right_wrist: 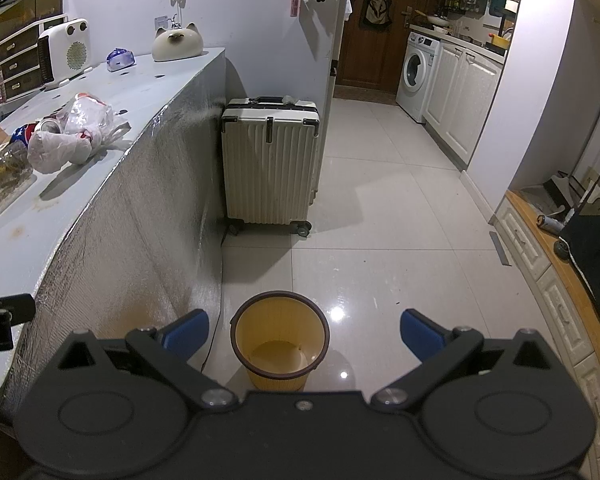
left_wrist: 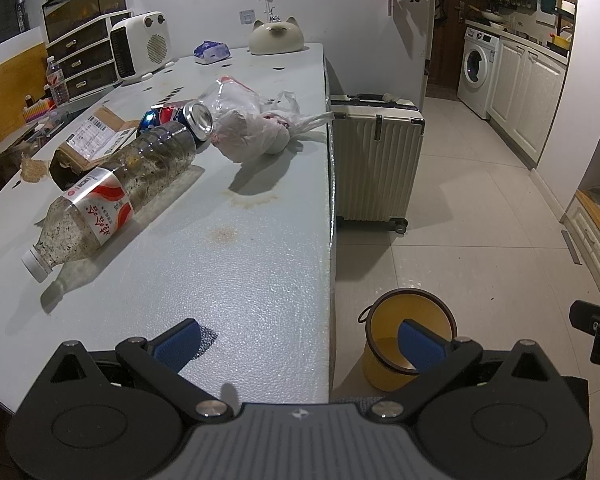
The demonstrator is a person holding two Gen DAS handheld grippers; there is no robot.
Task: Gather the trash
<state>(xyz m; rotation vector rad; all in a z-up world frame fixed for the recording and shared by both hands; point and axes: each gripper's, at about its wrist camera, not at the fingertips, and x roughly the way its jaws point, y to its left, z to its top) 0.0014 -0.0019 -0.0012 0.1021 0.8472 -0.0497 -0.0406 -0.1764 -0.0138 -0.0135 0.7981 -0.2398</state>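
Note:
On the grey table [left_wrist: 240,272] lie a dirty plastic bottle [left_wrist: 112,196] on its side, a crushed Pepsi can [left_wrist: 180,120], a crumpled clear plastic container [left_wrist: 230,98] and a tied white plastic bag [left_wrist: 252,132]. The bag also shows in the right wrist view [right_wrist: 66,140]. A yellow bin [left_wrist: 392,364] stands on the floor beside the table's near corner; in the right wrist view the bin [right_wrist: 280,344] looks empty. My left gripper [left_wrist: 300,342] is open and empty over the table's near edge. My right gripper [right_wrist: 304,332] is open and empty above the bin.
A cardboard box [left_wrist: 92,140] lies behind the bottle. A white suitcase [right_wrist: 270,164] stands against the table's end. A heater [left_wrist: 140,46], drawers [left_wrist: 84,60], a tissue pack [left_wrist: 212,51] and a cat-shaped ornament [left_wrist: 276,36] sit at the table's far side. Kitchen cabinets [right_wrist: 456,92] lie beyond the tiled floor.

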